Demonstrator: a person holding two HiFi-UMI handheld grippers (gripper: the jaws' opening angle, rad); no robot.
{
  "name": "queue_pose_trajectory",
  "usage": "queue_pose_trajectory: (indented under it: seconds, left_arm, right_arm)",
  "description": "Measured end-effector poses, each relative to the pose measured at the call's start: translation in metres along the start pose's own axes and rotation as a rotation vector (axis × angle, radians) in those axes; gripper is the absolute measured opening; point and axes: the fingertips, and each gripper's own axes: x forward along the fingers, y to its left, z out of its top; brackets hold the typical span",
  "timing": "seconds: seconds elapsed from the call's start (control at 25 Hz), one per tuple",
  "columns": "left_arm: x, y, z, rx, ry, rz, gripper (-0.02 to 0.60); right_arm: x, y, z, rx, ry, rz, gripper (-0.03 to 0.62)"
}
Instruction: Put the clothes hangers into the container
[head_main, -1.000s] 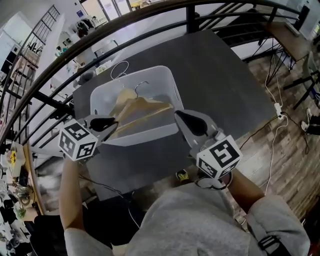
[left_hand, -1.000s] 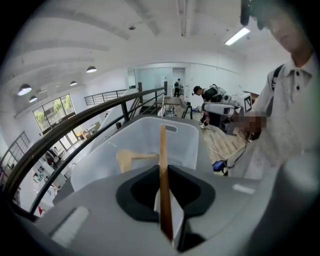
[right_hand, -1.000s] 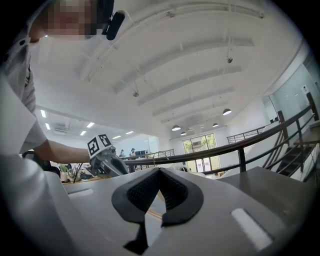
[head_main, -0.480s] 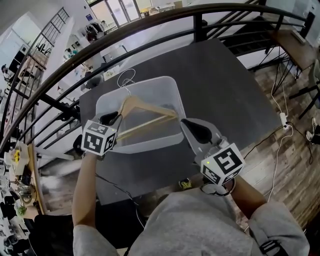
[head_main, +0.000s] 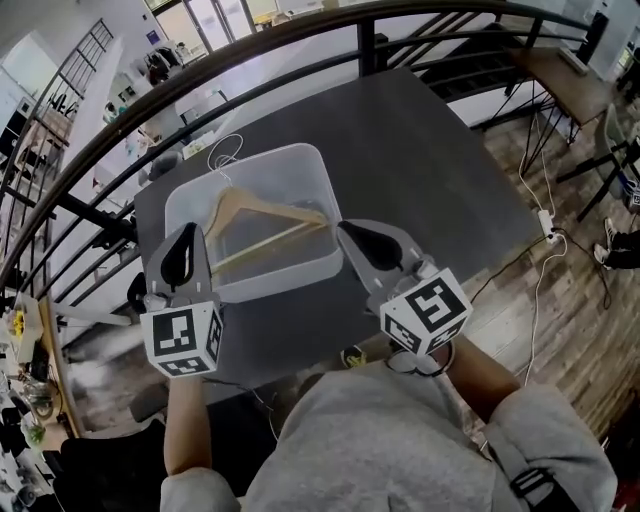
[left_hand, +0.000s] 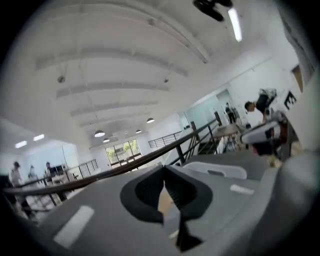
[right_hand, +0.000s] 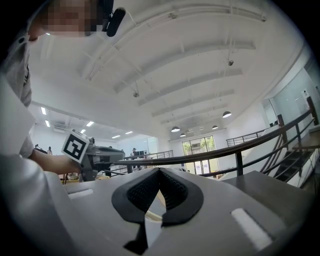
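Observation:
A wooden clothes hanger (head_main: 268, 218) lies inside the white translucent container (head_main: 318, 190) on the dark table (head_main: 420, 150); its wire hook (head_main: 222, 152) reaches over the far rim. My left gripper (head_main: 183, 256) hovers at the container's near left corner, raised and pointing about level. Its jaws have just been closing and are now shut with nothing between them (left_hand: 164, 172). My right gripper (head_main: 361, 243) hangs by the container's near right corner, shut and empty (right_hand: 160, 175). In the right gripper view the left gripper's marker cube (right_hand: 76, 146) shows at the left.
A black curved railing (head_main: 300, 30) runs behind the table. Cables (head_main: 545, 260) trail over the wooden floor at the right. A small yellow-and-black object (head_main: 352, 356) sits below the table's near edge. Stairs (head_main: 470, 45) descend at the back right.
The left gripper has let go of the hanger's left end, pulled back toward me and risen, swinging from pointing down to about level. The hanger now rests in the container. The right gripper stayed put.

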Motion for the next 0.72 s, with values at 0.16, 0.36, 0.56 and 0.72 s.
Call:
queue_pose_trajectory:
  seconds: [0.16,0.36,0.56,0.72]
  left_arm:
    - [-0.019,-0.03,-0.005,-0.245,-0.016,-0.018,0.011]
    - [-0.036,-0.064,-0.013,-0.319,-0.016,-0.047,0.011]
    - [-0.042,-0.08,-0.022,-0.317,-0.003,-0.064,0.011]
    - [-0.044,-0.085,-0.027,-0.343,0.009,-0.08,0.011]
  right_arm:
    - [-0.008,0.002,-0.001,-0.012,0.01,-0.02,0.0]
    - [-0.015,0.002,-0.012,-0.044,0.047,-0.053,-0.002]
    - [-0.017,0.002,-0.016,-0.034,0.063,-0.056,-0.001]
    - [-0.017,0.003,-0.017,-0.03,0.065,-0.06,-0.001]
